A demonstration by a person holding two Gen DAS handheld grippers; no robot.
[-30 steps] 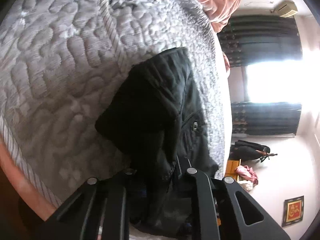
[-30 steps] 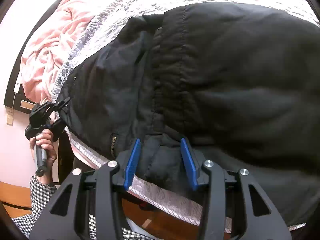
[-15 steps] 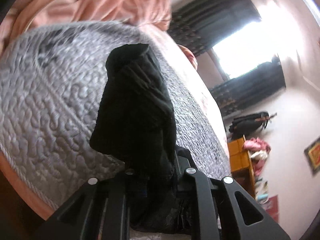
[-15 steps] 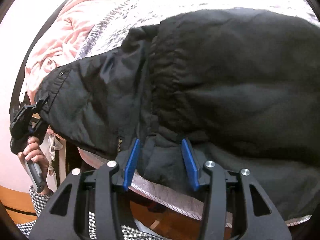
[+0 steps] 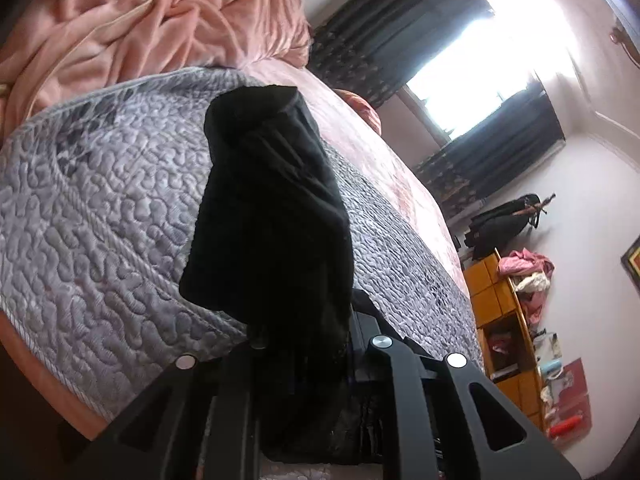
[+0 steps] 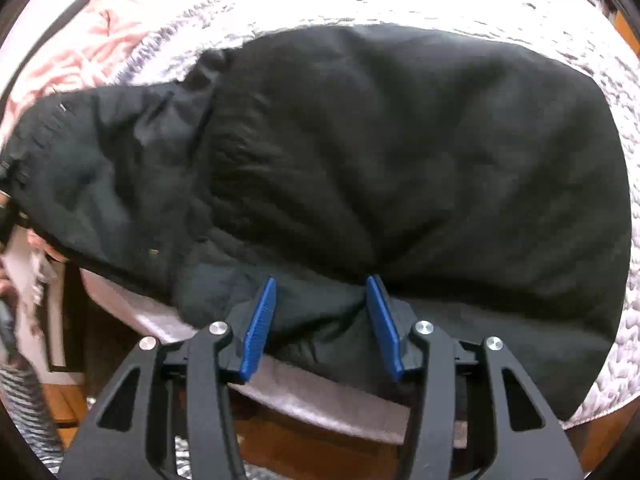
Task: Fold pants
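Note:
The black padded pants (image 6: pixel 400 152) lie spread over the grey quilted bedspread (image 6: pixel 600 40), reaching the near bed edge. My right gripper (image 6: pixel 320 312) points steeply down at that edge, its blue pads (image 6: pixel 260 320) pinching a bunched wad of the pants' fabric. In the left wrist view, one end of the pants (image 5: pixel 272 208) is lifted off the bed and rises as a dark fold. My left gripper (image 5: pixel 308 344) is shut on it, fingertips buried in the cloth. The lifted part shows at the left (image 6: pixel 80 160) in the right wrist view.
A crumpled pink blanket (image 5: pixel 140 20) lies at the head of the bed. Beyond the bed stand dark curtains (image 5: pixel 400 40) by a bright window and an orange shelf unit (image 5: pixel 504 312) with clutter. A checked sleeve (image 6: pixel 24 400) shows at the lower left beside the bed's wooden frame.
My left gripper has risen and rolled, lifting its end of the pants off the bedspread and towards the middle. The right gripper has stayed on the bunched fabric, tilting slightly.

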